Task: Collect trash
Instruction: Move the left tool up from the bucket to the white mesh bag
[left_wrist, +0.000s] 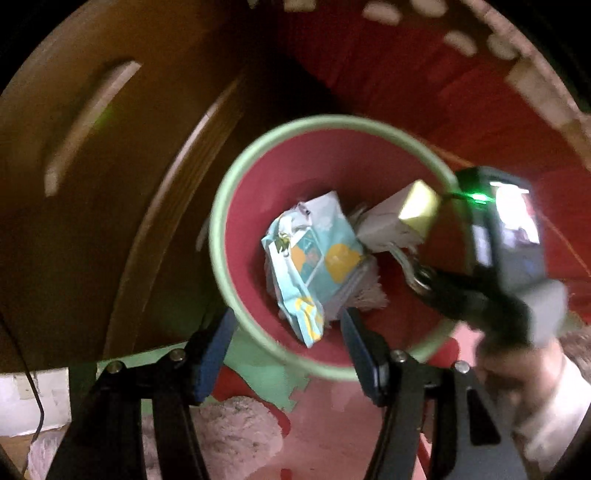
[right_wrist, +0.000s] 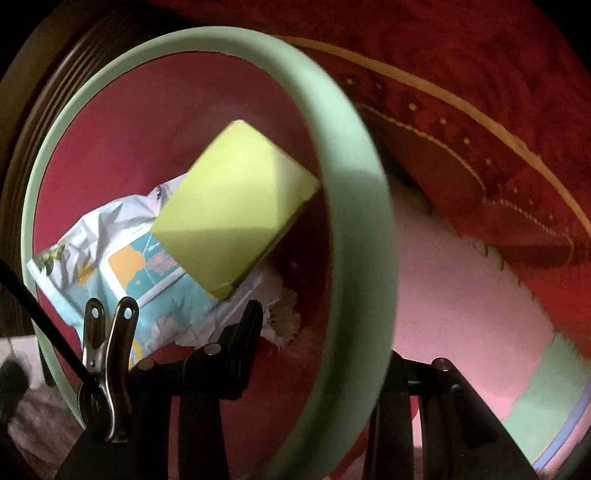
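A round bin with a pale green rim (left_wrist: 221, 221) (right_wrist: 354, 184) and a red inside holds trash. In it lie a crumpled light-blue wipes packet (left_wrist: 314, 258) (right_wrist: 110, 266), a box with a yellow-green end (left_wrist: 417, 206) (right_wrist: 236, 206) and shredded white tissue (left_wrist: 365, 295) (right_wrist: 284, 317). My left gripper (left_wrist: 288, 314) hangs open above the bin's near rim, nothing between its fingers. My right gripper (right_wrist: 328, 339) is shut on the bin's rim, one finger inside and one outside. Its black unit with a lit screen (left_wrist: 513, 221) shows at the bin's right side, held by a hand in a pale sleeve (left_wrist: 546, 398).
Brown wooden furniture (left_wrist: 92, 184) stands left of the bin. A red patterned cloth (right_wrist: 498, 110) lies to the right and behind. Pink and green foam mat (right_wrist: 461, 295) covers the floor, with a fluffy pinkish rug (left_wrist: 229, 424) nearer. A metal clip (right_wrist: 107, 350) hangs by my right gripper.
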